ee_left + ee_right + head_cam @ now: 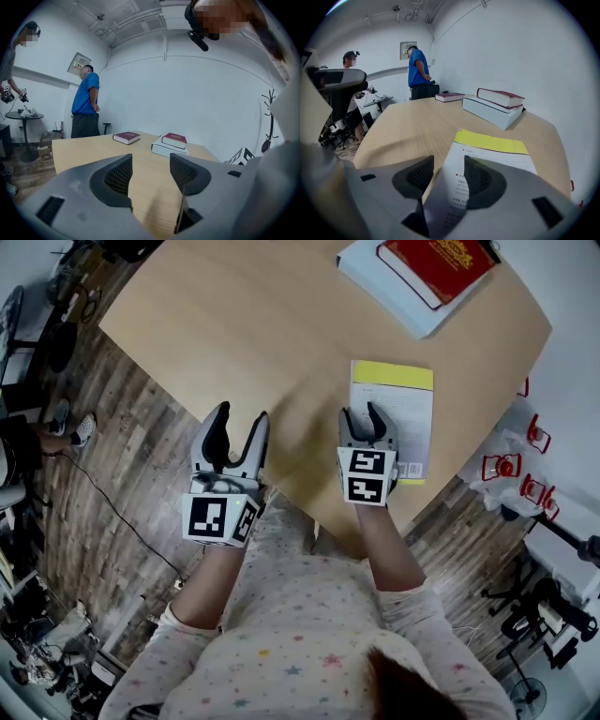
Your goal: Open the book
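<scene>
We see the book [405,418], a thin white one with a yellow band at its far end, lying flat and closed on the table [281,334] close to the edge nearest us, its long axis running away from us. It sits on our right side, so the right gripper [361,418] is plainly the nearer one. It hangs over the book's near left part, and in the right gripper view the cover's left edge runs up between the two jaws. Those jaws stand moderately apart with nothing clamped; whether their tips touch the cover or sit just above it we cannot quite tell. The left gripper [242,423] is to the left of the book, over bare table at the near edge, its jaws apart and empty. As we judge it, the coming move turns on that left edge, where a jaw must get under the cover to lift it.
</scene>
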`<state>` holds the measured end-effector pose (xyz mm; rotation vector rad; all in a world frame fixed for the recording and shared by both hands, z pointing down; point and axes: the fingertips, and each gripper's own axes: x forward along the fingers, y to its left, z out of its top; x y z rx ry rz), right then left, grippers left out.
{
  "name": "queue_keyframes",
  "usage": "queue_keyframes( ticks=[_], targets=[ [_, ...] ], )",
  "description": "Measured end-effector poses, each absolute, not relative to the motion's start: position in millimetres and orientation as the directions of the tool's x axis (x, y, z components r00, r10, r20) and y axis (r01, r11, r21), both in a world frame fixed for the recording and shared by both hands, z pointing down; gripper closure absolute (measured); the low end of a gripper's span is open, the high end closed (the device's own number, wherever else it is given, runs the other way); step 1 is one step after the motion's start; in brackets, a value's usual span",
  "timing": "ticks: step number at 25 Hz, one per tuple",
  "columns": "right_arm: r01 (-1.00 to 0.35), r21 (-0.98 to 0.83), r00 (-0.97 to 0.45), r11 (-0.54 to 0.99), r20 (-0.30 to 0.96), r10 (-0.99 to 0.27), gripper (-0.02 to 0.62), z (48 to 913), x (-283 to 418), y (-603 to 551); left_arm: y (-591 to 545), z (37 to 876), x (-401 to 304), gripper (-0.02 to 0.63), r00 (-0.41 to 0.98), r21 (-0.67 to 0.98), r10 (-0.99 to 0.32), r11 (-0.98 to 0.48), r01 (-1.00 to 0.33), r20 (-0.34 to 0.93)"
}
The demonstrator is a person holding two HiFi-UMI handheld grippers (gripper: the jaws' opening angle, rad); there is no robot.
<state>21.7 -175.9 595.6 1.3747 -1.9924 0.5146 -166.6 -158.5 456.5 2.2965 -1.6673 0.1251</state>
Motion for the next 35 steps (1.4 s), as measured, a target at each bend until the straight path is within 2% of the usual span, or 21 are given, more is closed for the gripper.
queue_keyframes(
  ticks=[9, 23, 29, 33, 35],
  targets=[
    [-0.908, 0.187, -0.133, 0.374, 0.717, -0.684, 0.397, 608.1, 22.1, -176.9, -162.1, 461.2, -167.7, 0.377, 0.334, 0.194, -0.908, -0.291, -0.937, 0.252],
    [-0.933, 0.101, -0.181, 0.345, 0.696, -0.695, 0.419, 601.4, 27.4, -176.4, -156.5, 454.2, -173.4, 0.377, 0.321, 0.185, -0.916, -0.282, -0.942, 0.24],
    [-0.947, 0.036, -0.209, 0.32, 0.687, -0.696, 0.47, 590.6, 30.1, -174.3, -156.8, 447.3, -179.7, 0.377, 0.306, 0.181, -0.924, -0.268, -0.946, 0.229],
    [-0.948, -0.038, -0.253, 0.315, 0.689, -0.679, 0.567, 589.6, 33.1, -173.5, -156.6, 445.6, -177.2, 0.377, 0.306, 0.181, -0.925, -0.269, -0.946, 0.226],
    [-0.949, -0.05, -0.26, 0.311, 0.68, -0.686, 0.58, 585.4, 34.8, -173.6, -155.8, 444.3, -174.4, 0.378, 0.309, 0.183, -0.925, -0.272, -0.945, 0.222]
  ],
)
